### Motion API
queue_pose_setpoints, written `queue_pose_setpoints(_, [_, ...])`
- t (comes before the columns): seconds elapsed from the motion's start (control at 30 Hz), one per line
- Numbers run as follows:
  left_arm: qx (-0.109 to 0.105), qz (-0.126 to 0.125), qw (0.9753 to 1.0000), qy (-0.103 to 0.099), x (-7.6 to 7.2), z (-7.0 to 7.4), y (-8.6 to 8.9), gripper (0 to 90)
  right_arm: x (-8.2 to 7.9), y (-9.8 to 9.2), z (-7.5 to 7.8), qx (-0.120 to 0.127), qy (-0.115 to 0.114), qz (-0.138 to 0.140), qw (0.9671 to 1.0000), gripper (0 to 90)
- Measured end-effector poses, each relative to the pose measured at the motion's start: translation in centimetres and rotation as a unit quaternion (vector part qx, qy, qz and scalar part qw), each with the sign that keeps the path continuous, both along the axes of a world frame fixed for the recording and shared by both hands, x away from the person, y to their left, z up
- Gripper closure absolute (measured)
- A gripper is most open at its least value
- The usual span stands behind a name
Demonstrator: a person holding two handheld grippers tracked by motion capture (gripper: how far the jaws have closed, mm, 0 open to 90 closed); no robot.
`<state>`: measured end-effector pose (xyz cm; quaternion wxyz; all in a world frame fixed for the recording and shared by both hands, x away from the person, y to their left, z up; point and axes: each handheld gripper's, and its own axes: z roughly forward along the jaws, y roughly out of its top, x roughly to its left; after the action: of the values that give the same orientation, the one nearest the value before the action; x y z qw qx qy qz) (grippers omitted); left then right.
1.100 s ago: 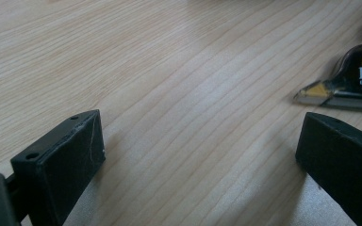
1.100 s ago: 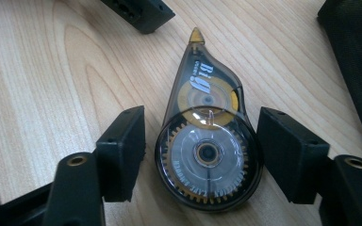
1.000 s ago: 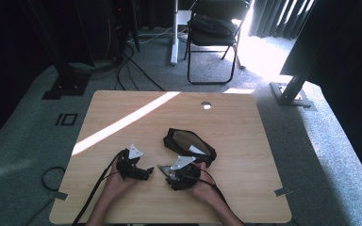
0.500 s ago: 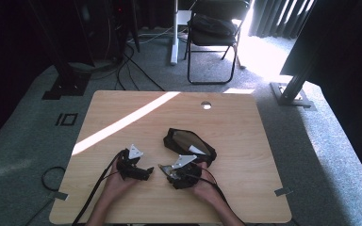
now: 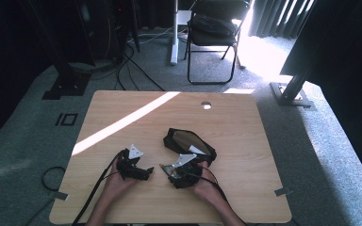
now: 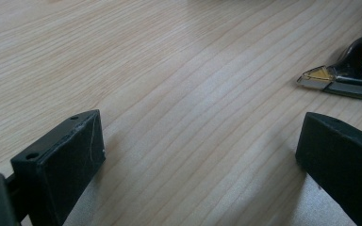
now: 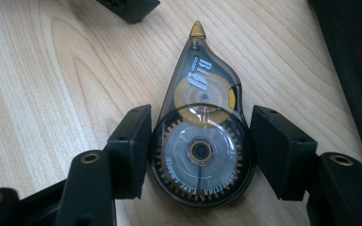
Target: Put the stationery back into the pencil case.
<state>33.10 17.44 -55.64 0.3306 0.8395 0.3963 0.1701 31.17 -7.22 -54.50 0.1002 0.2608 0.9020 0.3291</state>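
The right gripper [image 7: 200,150] straddles a correction-tape dispenser [image 7: 200,141], jaws nearly touching its round body. Closing squarely, gently, should hold it. The left gripper [image 6: 198,155] stands apart, empty.

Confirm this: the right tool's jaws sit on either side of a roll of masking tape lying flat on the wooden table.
Not masking tape. The right gripper view shows the right tool with its jaws on either side of a translucent correction tape dispenser, gears visible inside, lying flat on the wooden table.

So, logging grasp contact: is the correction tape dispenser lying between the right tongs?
Yes: the correction tape dispenser lies flat on the table between the two black jaws of the right tongs.
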Motion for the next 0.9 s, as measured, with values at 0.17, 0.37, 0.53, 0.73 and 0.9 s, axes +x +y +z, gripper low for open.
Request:
queue_pose_setpoints(0.17, [0.0,0.0,1.0,0.0,0.0,0.0,0.0,2.0,0.02,-0.04,0.04,-0.002,0.0,0.001,1.0,41.2])
queue_pose_setpoints(0.37, [0.0,0.0,1.0,0.0,0.0,0.0,0.0,2.0,-0.05,-0.16,-0.05,0.004,-0.004,0.001,1.0,41.7])
queue_pose_setpoints(0.53, [0.0,0.0,1.0,0.0,0.02,0.0,-0.01,2.0,-0.13,-0.22,-0.09,0.006,-0.008,0.001,1.0,41.7])
queue_pose_setpoints(0.73, [0.0,0.0,1.0,0.0,0.02,0.0,-0.01,2.0,-0.21,-0.28,-0.05,0.005,-0.011,0.001,0.9999,41.7])
queue_pose_setpoints(0.9, [0.0,0.0,1.0,0.0,0.02,0.0,-0.01,2.0,-0.3,-0.37,0.18,0.009,-0.014,0.001,0.9999,41.7])
